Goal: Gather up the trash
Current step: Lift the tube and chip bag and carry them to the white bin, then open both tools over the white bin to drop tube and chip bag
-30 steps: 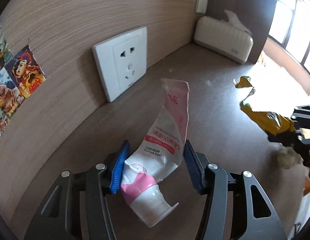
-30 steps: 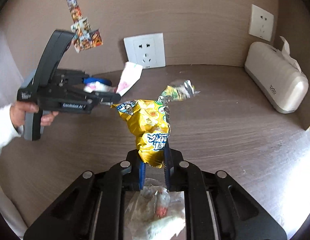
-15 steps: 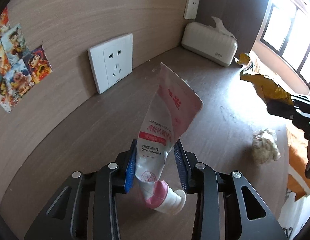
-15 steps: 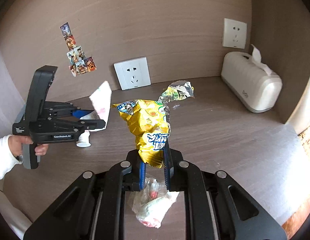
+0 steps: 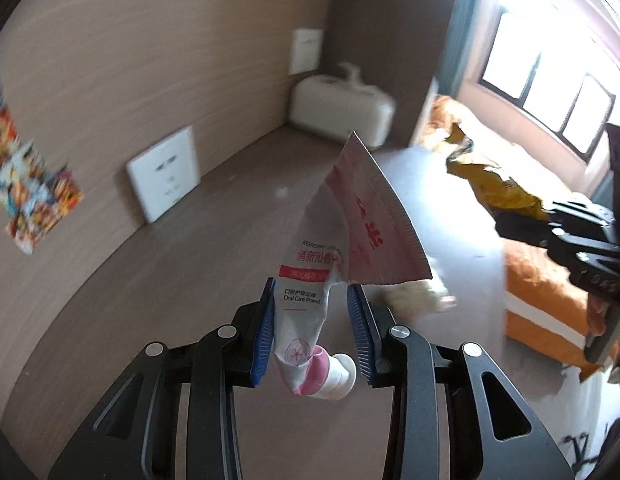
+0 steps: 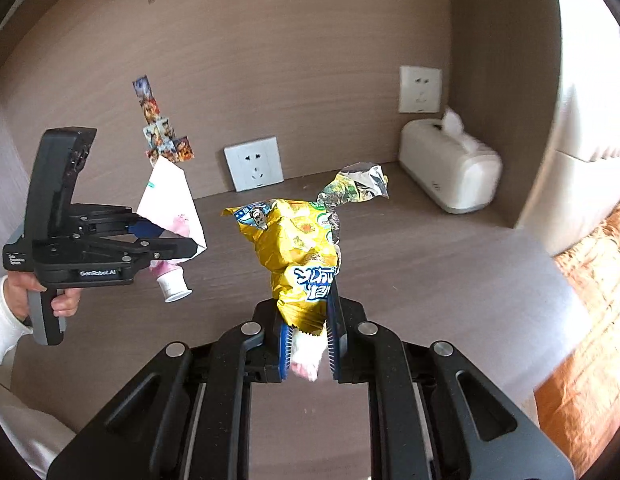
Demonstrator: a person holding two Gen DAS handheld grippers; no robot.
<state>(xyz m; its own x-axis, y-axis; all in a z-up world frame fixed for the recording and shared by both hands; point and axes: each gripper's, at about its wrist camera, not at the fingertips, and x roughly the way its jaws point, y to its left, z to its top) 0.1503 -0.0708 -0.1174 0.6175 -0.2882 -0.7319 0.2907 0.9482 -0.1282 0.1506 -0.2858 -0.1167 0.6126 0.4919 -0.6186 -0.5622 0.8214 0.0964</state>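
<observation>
The left tongs (image 5: 312, 332) pinch a soft, flat tube (image 5: 330, 280) near its cap. The right tongs (image 6: 308, 344) squeeze a light, crinkly bag (image 6: 298, 252) at its bottom.

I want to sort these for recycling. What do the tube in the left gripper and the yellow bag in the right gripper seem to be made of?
The toothpaste tube looks like soft laminated plastic with a glossy print: it is squeezed flat, creased, with a crimped end and a hard white cap. The yellow snack bag looks like thin plastic film with a metallised lining: it crinkles sharply, and its torn top shows shiny silver inside.
</observation>
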